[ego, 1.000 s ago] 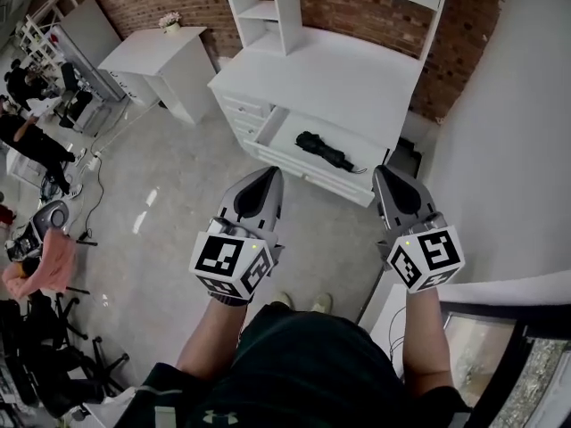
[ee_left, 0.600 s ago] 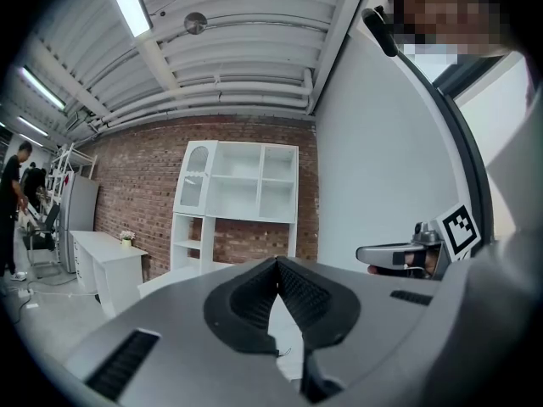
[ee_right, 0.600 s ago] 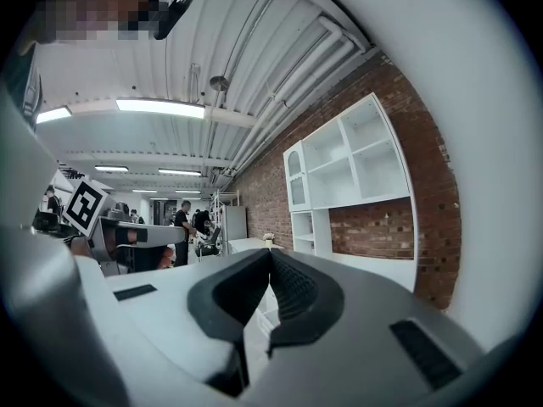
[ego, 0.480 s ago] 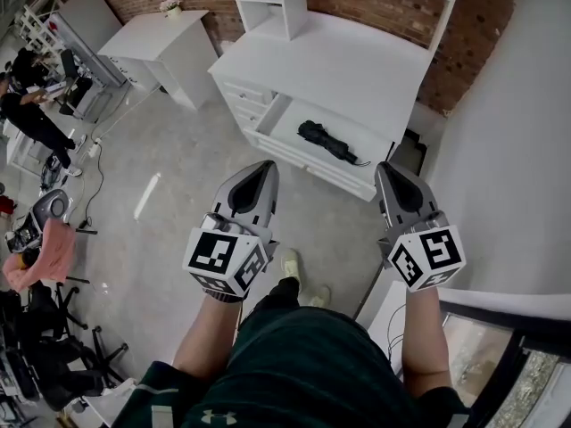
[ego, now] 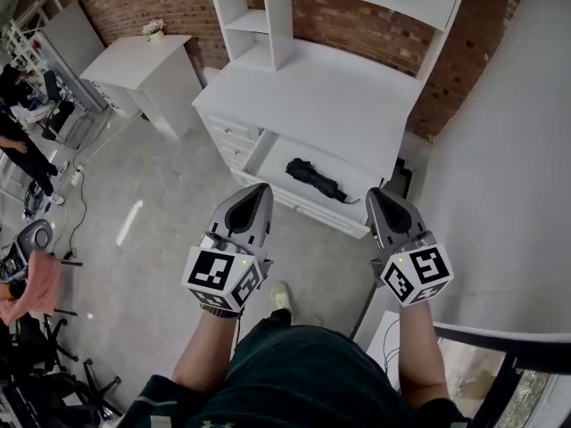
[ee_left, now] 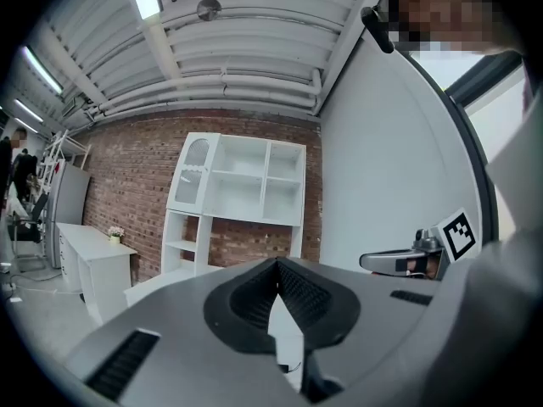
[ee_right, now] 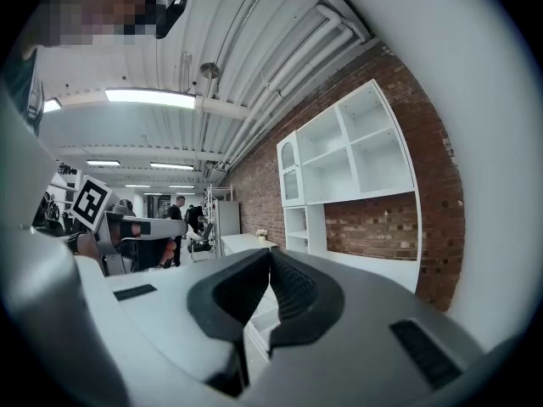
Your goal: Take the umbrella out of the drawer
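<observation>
A black folded umbrella (ego: 312, 179) lies in the open top drawer (ego: 360, 184) of a white desk (ego: 321, 96) in the head view. My left gripper (ego: 264, 188) is held level just short of the drawer's front, left of the umbrella, with its jaws shut and empty. Near the drawer's right corner my right gripper (ego: 373, 193) is also shut and holds nothing. In the left gripper view the fingertips (ee_left: 277, 261) meet in front of the white hutch (ee_left: 237, 193). The right gripper view shows its tips (ee_right: 270, 251) pressed together too. Neither gripper touches the umbrella.
A white hutch (ego: 268, 7) stands on the desk against a brick wall. A second white table (ego: 147, 61) with a small flower pot (ego: 155, 28) stands to the left. People and chairs are at the far left. A white wall (ego: 508, 150) runs along the right.
The person has stepped nearer to the desk. Both grippers have moved forward and a little lower, so their tips now sit at the drawer's front edge. Both stay shut.
</observation>
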Available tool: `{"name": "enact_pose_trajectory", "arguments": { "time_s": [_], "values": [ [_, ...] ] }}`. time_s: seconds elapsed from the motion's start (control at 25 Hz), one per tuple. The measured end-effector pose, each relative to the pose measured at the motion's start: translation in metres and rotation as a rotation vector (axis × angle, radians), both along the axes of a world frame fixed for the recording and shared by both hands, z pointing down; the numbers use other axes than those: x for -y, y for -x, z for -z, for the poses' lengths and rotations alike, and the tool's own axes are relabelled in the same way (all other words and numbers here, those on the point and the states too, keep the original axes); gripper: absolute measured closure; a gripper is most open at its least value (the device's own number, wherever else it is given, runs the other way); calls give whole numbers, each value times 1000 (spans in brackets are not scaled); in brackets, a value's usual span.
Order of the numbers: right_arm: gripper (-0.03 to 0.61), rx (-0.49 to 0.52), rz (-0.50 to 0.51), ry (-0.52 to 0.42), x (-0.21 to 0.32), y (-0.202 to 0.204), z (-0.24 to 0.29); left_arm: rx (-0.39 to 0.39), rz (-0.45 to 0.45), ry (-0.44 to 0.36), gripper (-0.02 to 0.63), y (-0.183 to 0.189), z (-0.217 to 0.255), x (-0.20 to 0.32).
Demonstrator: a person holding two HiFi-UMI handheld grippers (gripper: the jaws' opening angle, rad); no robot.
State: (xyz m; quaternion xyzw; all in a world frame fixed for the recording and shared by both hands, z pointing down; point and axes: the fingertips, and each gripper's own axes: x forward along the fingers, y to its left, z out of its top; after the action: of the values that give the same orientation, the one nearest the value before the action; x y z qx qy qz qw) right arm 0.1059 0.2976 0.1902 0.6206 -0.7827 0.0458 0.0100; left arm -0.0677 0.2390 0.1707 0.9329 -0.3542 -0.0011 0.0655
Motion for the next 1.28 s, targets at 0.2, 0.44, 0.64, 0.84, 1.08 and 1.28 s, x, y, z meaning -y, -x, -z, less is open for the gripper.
{"name": "enact_pose_trajectory", "arguments": {
  "time_s": [0.2,0.44,0.64,0.84,1.08,1.28],
  "values": [
    [574,-21,8,34,46,8,-13,14,-23,-5,607,1,-9,49],
    [574,-33,21,102,97,24,-43,33,-56,8,607,7,-29,104],
    [574,-32,5,159,132,28,-68,42,-81,23,607,13,-47,138],
    [574,-72,36,232,160,26,-99,39,-86,56,607,9,-67,163],
    [572,-119,101,319,203,18,-150,48,-69,89,607,-2,-97,196],
    [571,-179,193,401,235,8,-201,63,-23,115,607,-16,-124,227]
  ]
}}
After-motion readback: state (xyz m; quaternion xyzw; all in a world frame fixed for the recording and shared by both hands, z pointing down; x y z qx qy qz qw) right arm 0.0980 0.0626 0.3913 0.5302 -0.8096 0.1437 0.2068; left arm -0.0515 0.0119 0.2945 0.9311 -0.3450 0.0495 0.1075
